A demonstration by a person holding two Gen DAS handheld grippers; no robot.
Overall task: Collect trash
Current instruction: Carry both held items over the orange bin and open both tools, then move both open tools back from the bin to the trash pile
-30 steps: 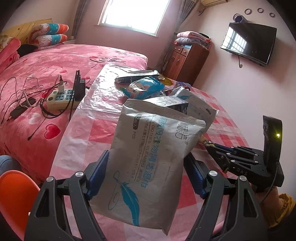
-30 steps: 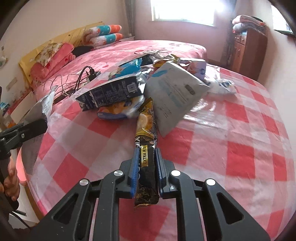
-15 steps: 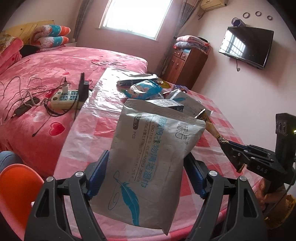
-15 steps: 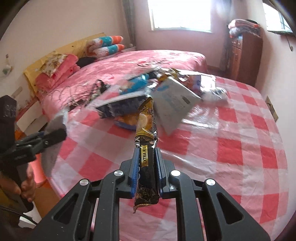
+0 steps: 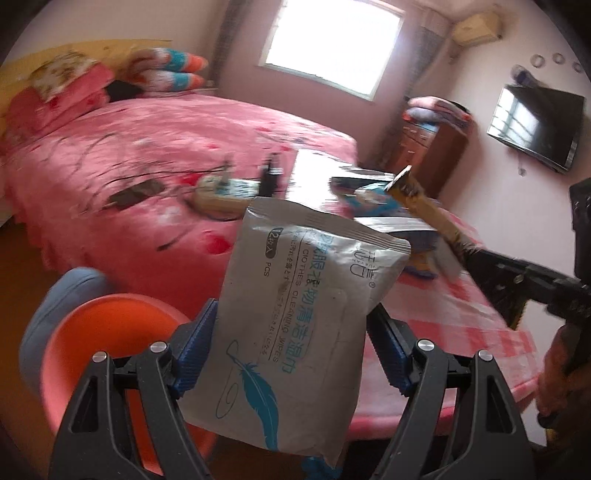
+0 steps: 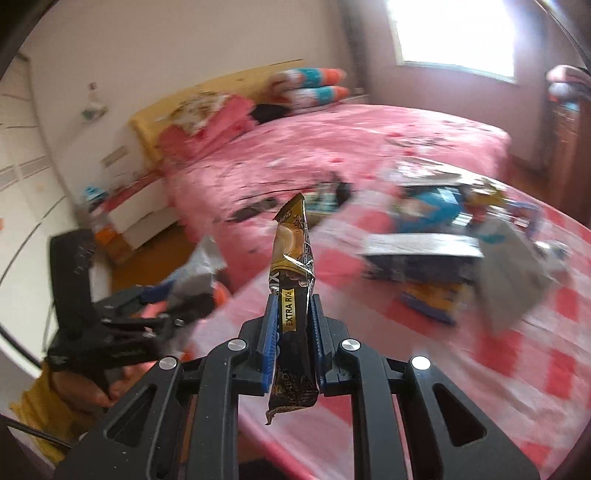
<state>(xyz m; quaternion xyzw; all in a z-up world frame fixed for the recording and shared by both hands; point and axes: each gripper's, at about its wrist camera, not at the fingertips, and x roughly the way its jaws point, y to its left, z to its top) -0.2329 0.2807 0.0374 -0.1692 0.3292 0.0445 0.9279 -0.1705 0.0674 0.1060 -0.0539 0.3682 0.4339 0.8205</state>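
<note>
Trash is held clear of the table edge in both grippers.

A flat, matte grey wipes packet (image 5: 299,306) is clamped upright by the left gripper (image 5: 291,347) above an orange plastic stool (image 5: 110,354); a slim, glossy gold-black coffee sachet (image 6: 293,291) is pinched by the right gripper (image 6: 293,328) over the checked tablecloth (image 6: 517,369), where crinkled wrappers (image 6: 428,236) are heaped.

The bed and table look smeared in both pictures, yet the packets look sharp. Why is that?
Left wrist view: the wipes packet is crisp because it rides with the camera in the left gripper, while the bed is motion-blurred. Right wrist view: the same holds for the gold wrapper in the right gripper; the window is overexposed.
</note>
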